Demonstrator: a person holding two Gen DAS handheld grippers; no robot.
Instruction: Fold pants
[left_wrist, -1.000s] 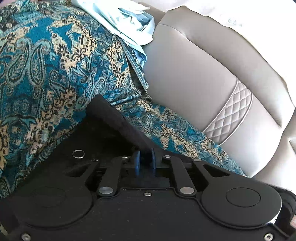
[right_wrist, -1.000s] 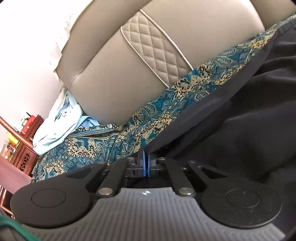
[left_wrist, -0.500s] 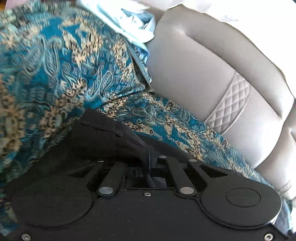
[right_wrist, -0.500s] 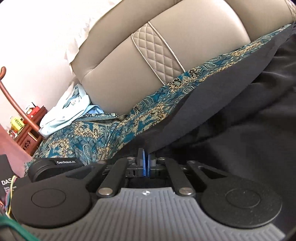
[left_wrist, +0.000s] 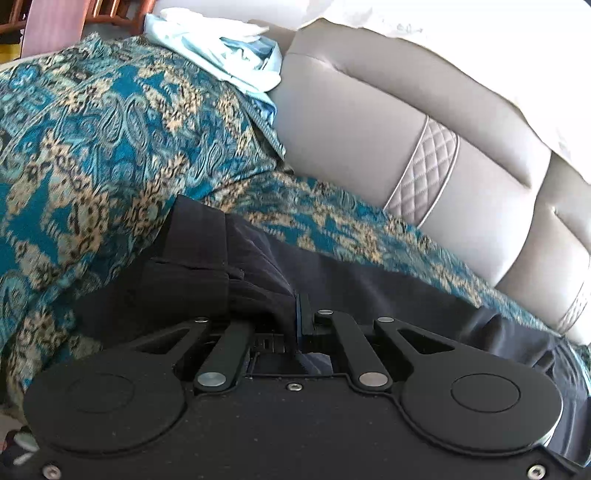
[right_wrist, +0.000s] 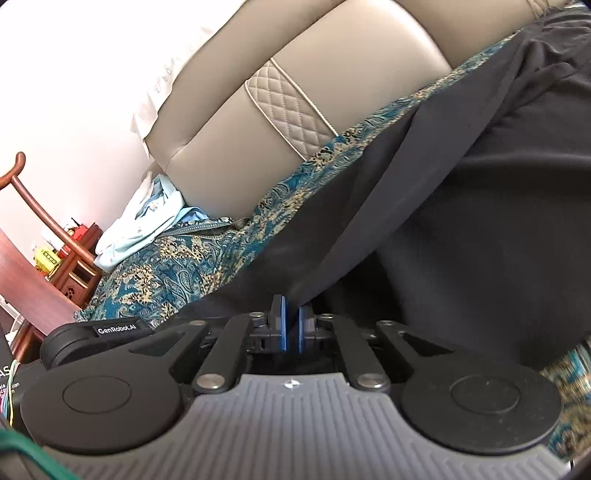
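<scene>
Gripping black fabric pants at both claws, cloth running away rightward over the sofa.

Left claw pinched tight on a bunched hem; right claw clamped on an edge. Pants lie lengthwise along the teal paisley throw, beneath the beige leather sofa back.

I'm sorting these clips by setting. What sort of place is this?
Most likely a home living room: a beige leather sofa under a teal paisley throw, loose light-blue laundry, and dark wooden furniture. Both grippers hold black pants.
</scene>
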